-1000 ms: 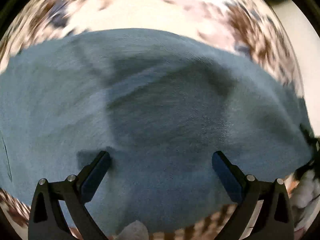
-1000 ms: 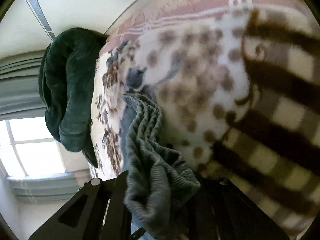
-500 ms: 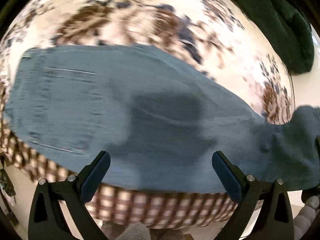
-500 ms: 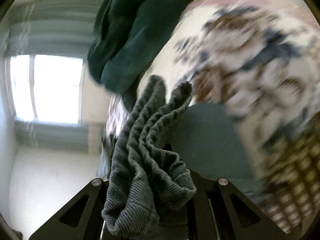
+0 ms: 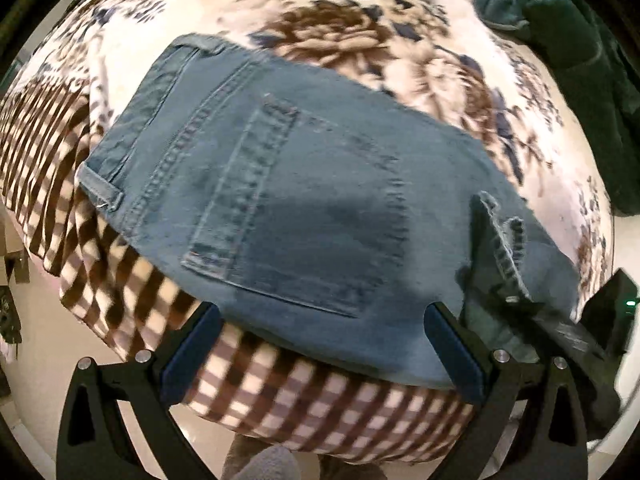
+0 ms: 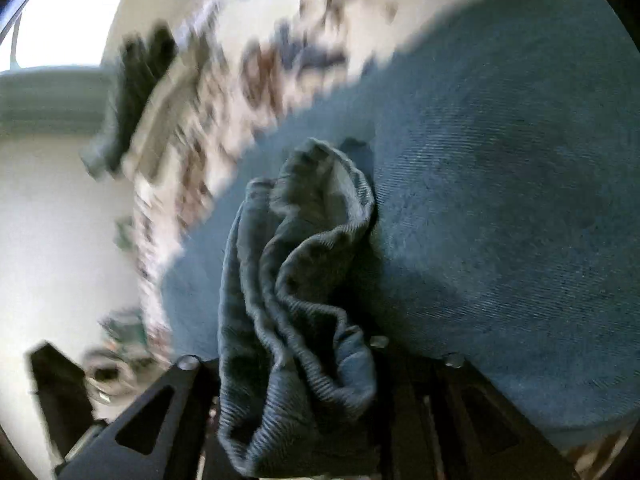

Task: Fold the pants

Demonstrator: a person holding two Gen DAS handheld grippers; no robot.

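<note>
Blue jeans (image 5: 304, 184) lie flat on the bed, seat up, with a back pocket (image 5: 296, 216) showing and the waistband (image 5: 136, 120) at the left. My left gripper (image 5: 320, 356) is open and empty, hovering over the near edge of the jeans. My right gripper (image 6: 296, 364) is shut on a bunched hem of a pant leg (image 6: 296, 280), held over the flat denim (image 6: 500, 184). The right gripper also shows in the left wrist view (image 5: 516, 288), holding the hem above the jeans at the right.
The bed has a floral blanket (image 5: 360, 32) and a brown checked blanket (image 5: 320, 400) hanging over its near edge. A dark green cover (image 5: 580, 60) is piled at the far right. Pale floor (image 5: 40, 360) lies below the bed edge.
My left gripper has pulled back and swung left, so the pocket and waistband now show. My right gripper has carried the bunched hem from over the bedding to above the flat denim.
</note>
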